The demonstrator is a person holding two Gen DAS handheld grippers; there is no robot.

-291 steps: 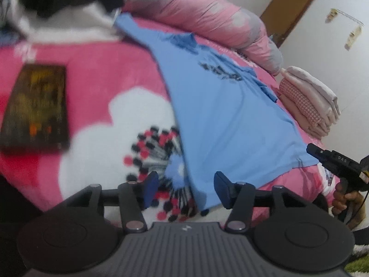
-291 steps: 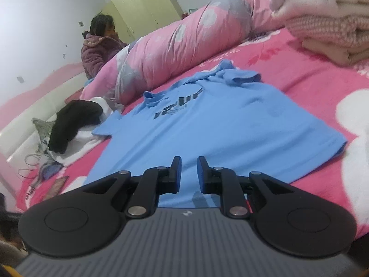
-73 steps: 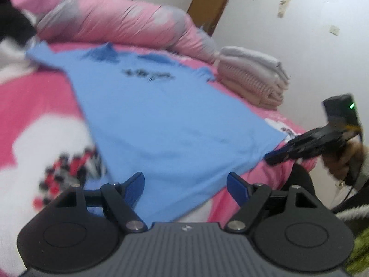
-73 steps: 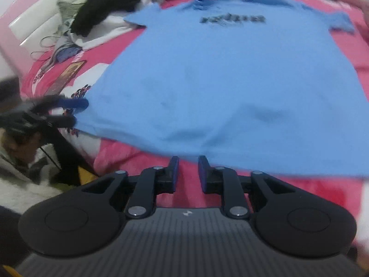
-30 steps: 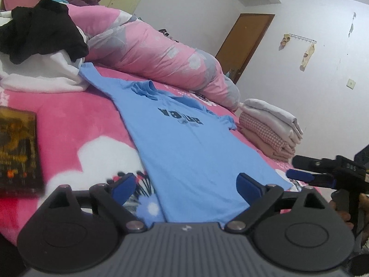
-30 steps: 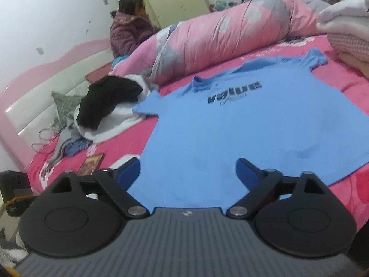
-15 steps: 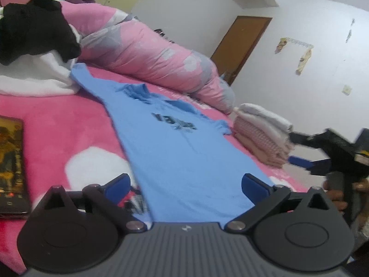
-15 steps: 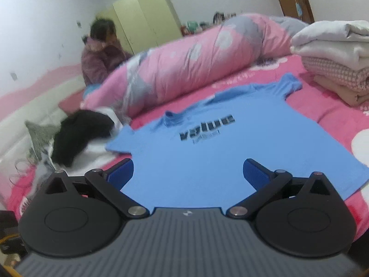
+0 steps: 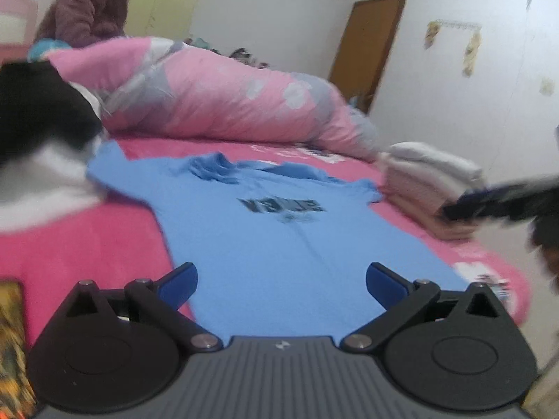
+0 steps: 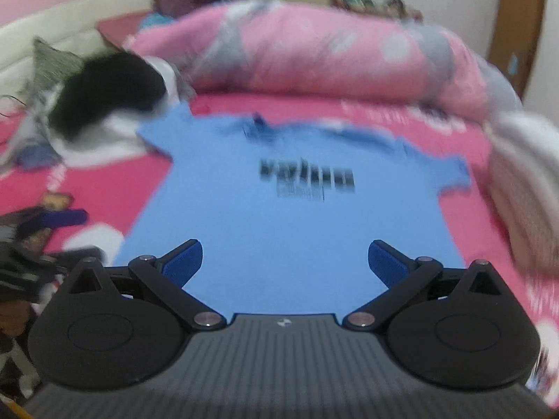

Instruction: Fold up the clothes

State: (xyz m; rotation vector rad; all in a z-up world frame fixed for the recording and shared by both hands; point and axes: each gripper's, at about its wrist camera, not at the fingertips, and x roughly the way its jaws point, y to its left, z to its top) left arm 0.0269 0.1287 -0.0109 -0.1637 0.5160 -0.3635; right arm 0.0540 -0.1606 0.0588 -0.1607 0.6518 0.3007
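Blue T-shirt (image 9: 279,244) lies flat, print up, on the pink bed (image 9: 87,244), collar toward 12 o'clock, hem nearest both tools. Left tool (image 9: 281,279) and right tool (image 10: 284,262) both hang above the hem, fingers spread wide, gripping nothing; seconds ago the right was pinched near the hem. Spreading looks finished; first fold not begun. Folded stack (image 9: 429,181) at 3 o'clock.
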